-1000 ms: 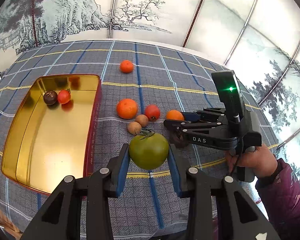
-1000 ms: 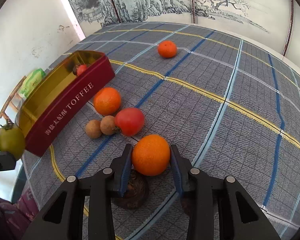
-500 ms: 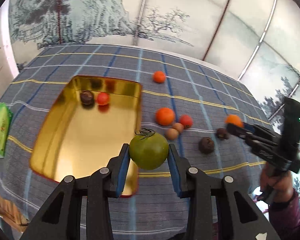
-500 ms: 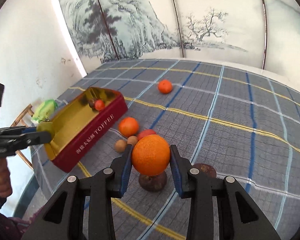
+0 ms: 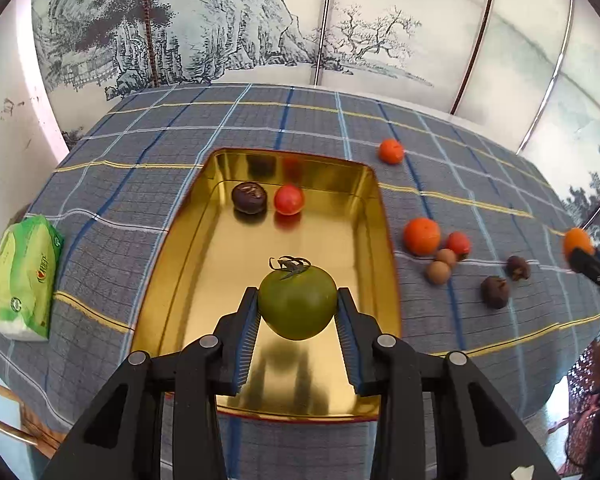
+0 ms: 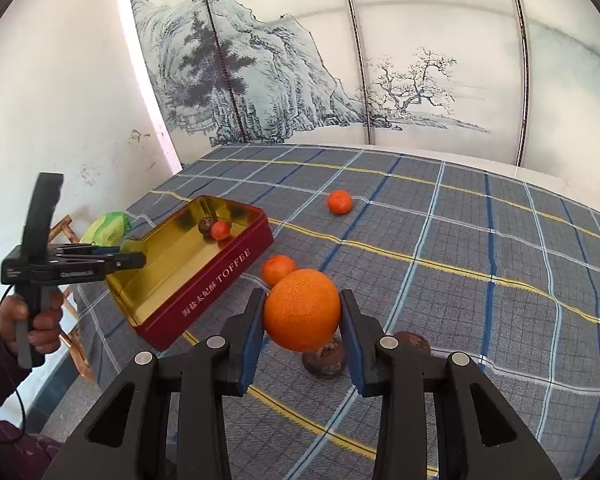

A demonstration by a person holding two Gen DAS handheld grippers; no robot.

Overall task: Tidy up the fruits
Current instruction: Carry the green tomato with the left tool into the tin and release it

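Two grippers each pinch a fruit: left gripper [image 5: 298, 308], frame centre, holds a green tomato [image 5: 297, 306] over the gold tin [image 5: 180, 264]; lower before releasing, while right gripper [image 6: 301, 312] grips an orange [image 6: 301, 309]

Counter [image 5: 228, 120] under a blue plaid cloth

On it: gold tin [image 5: 383, 216], green packet [image 5: 24, 276], 2 oranges, 1 red fruit, 2 tan fruits, 2 dark fruits.

A green tissue pack [image 5: 24, 276] lies on the plaid tablecloth [image 5: 260, 120].
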